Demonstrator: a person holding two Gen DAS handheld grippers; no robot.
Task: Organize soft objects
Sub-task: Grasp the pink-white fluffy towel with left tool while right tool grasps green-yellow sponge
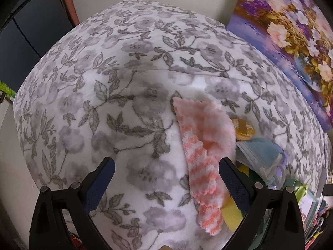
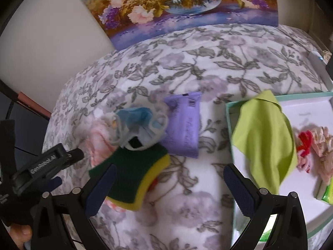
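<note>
A bed or cushion draped in a white fleece blanket with a grey flower-and-leaf print (image 2: 208, 79) fills both views. At far left of the right wrist view, the left gripper (image 2: 56, 166) shows from the side; in its own view the left gripper (image 1: 166, 179) has its 2 blue-padded fingers spread wide with nothing between them, hovering over the blanket just left of a pink-and-white striped fuzzy cloth (image 1: 201, 156). The cloth lies flat, its long edge running toward the camera.

Next comes a small heap — a green-and-yellow scrubbing sponge (image 2: 133, 179) with a crumpled pale blue face mask (image 2: 141, 125) touching its far edge. Just beside the mask lies a purple plastic wipes packet (image 2: 184, 125).

The right gripper (image 2: 169, 189) is also wide open and empty, its left pad near the sponge.

At right sits a shallow white box with a mint-green rim (image 2: 229, 112). A lime green cloth (image 2: 264, 137) drapes over its near-left wall, and a pink-and-red fabric scrunchie (image 2: 312, 145) rests inside.

A flower painting on canvas (image 2: 179, 2) leans against the wall behind.
</note>
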